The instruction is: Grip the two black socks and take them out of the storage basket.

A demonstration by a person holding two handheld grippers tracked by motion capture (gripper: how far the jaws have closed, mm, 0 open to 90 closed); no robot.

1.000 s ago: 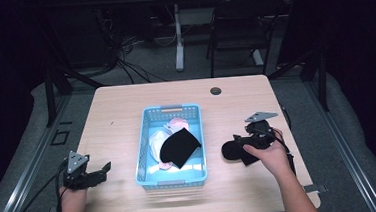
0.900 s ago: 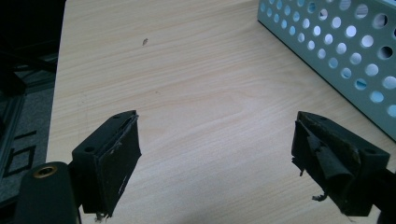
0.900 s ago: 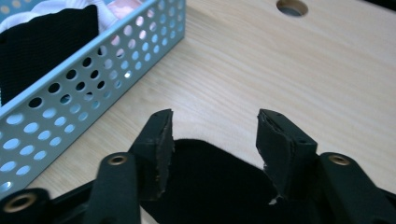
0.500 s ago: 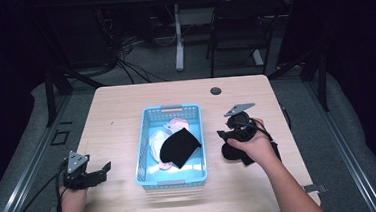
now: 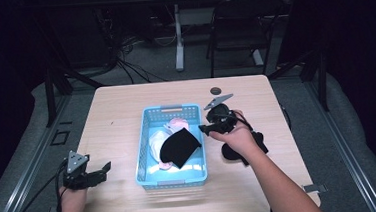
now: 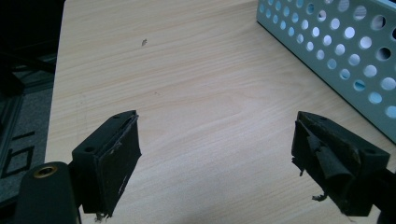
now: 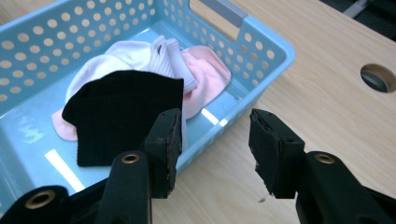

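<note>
glossy plastic basket (image 7: 261, 42), knit cloth black sock (image 7: 121, 112), matt wood table (image 5: 116, 111)

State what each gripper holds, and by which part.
Nothing is held. The left gripper is open over bare table; the right gripper, jaws just closing, is empty beside the blue basket.

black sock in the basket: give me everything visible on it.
The black sock is a flat, matte, ribbed knit piece, lying limp on top of the white sock and pink sock inside the blue basket. It sits right of the basket's centre in the high view. Neither gripper touches it; the right gripper stands open over the basket's rim.
</note>
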